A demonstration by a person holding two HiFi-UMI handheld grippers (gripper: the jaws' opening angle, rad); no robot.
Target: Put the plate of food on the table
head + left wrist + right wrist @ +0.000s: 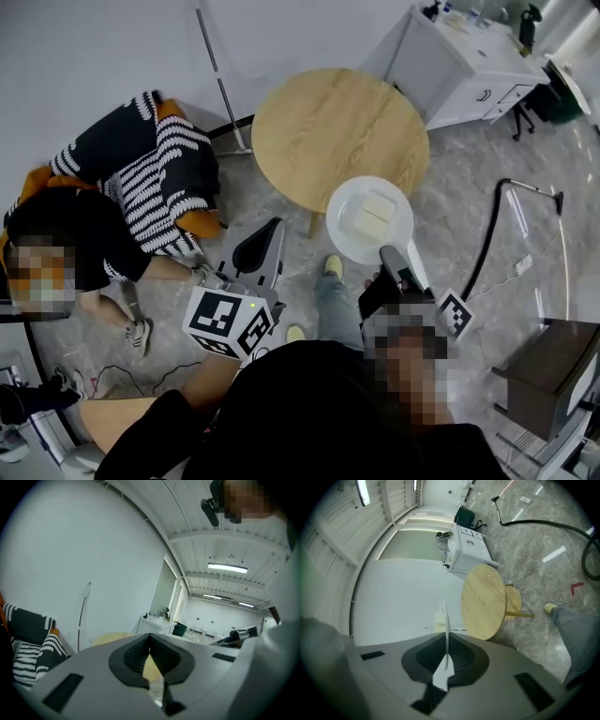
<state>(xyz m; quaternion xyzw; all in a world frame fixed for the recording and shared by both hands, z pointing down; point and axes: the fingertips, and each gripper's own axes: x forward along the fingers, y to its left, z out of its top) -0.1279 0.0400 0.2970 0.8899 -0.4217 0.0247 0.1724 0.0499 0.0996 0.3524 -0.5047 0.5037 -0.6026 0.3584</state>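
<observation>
A white plate point(369, 218) carrying pale yellow slabs of food point(373, 213) hangs just off the near edge of the round wooden table point(328, 131). My right gripper point(392, 255) is shut on the plate's near rim. The right gripper view shows the plate point(445, 620) edge-on between the pads, with the table point(483, 599) beyond it. My left gripper point(265, 246) is to the left of the plate, lower down, over the floor. Its jaws point(150, 638) meet at the tips with nothing in them, and a sliver of the table point(110, 638) shows beyond.
A person point(84, 244) sits on the floor at the left beside a striped cushion point(150, 169). A white cabinet point(469, 66) stands behind the table. A black hose point(492, 234) curves across the floor on the right, near dark furniture point(548, 370).
</observation>
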